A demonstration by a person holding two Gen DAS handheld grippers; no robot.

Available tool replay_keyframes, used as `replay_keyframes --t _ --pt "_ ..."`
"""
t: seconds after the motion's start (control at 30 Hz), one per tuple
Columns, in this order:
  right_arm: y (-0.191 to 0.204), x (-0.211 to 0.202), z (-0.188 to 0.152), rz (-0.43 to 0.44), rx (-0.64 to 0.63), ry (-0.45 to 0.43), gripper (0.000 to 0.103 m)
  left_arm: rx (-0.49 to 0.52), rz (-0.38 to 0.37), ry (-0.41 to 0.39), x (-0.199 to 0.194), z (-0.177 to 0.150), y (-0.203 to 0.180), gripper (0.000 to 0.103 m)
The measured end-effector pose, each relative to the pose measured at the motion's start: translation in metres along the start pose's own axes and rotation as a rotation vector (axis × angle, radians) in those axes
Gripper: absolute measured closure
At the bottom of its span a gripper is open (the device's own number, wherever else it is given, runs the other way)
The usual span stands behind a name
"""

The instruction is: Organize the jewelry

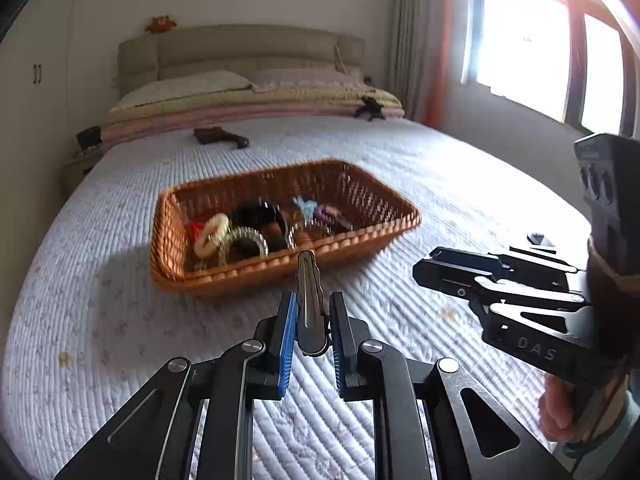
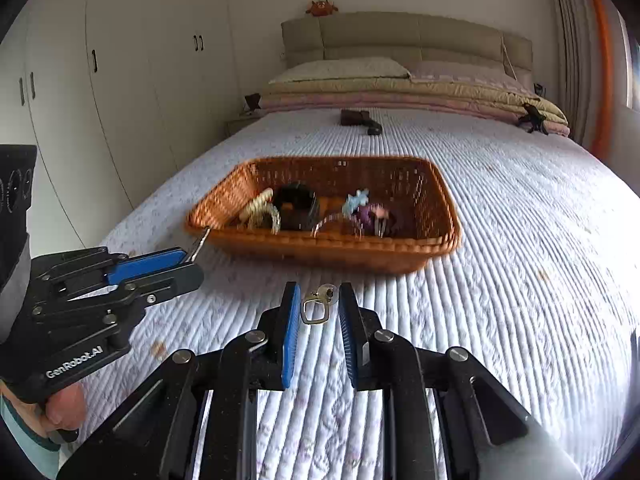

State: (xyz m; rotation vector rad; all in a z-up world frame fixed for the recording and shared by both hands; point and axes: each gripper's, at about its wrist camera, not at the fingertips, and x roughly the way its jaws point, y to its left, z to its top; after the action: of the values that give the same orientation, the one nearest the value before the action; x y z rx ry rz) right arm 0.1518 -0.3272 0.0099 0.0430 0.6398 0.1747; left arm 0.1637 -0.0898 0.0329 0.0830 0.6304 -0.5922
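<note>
A brown wicker basket [image 1: 360, 240] [image 2: 440, 248] stands on the bed and holds several hair ties and bracelets. My left gripper [image 1: 312, 312] is shut on a long metal hair clip [image 1: 309, 292] that points toward the basket's near rim; it shows from the side in the right wrist view [image 2: 188, 258]. My right gripper [image 2: 319, 308] is open, with a small gold earring [image 2: 316, 309] on the quilt between its fingers. It also shows at the right of the left wrist view [image 1: 430, 264].
The bed has a white quilted cover [image 2: 520, 260]. A dark brown object [image 1: 220, 136] lies further up the bed before folded blankets and pillows [image 1: 248, 100]. Wardrobes [image 2: 120, 80] stand on the left, a window [image 1: 524, 52] on the right.
</note>
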Motion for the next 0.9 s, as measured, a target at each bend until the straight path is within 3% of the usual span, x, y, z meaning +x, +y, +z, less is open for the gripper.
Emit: replay_keyframes --t 0.07,0.13,0.33,0.57,0.9 --pt "-0.008 0.004 0.028 0.006 0.009 -0.024 0.081 -0.041 -0.031 -0.045 -0.006 0.022 0.009 0.086" --pt "-0.02 0.017 0.056 0.016 0.028 -0.025 0.081 -0.064 -0.012 -0.071 -0.002 0.044 0.016 0.086" --pt "-0.058 0.097 0.106 0.076 0.133 0.1 0.081 -0.152 -0.033 -0.025 0.059 0.077 0.043 0.086" --pt "-0.062 0.161 0.107 0.039 0.131 0.203 0.081 -0.233 -0.07 0.101 0.127 0.051 0.061 0.086" --pt "-0.065 0.188 0.092 0.026 0.138 0.277 0.08 -0.162 -0.009 0.097 0.131 0.049 0.047 0.085"
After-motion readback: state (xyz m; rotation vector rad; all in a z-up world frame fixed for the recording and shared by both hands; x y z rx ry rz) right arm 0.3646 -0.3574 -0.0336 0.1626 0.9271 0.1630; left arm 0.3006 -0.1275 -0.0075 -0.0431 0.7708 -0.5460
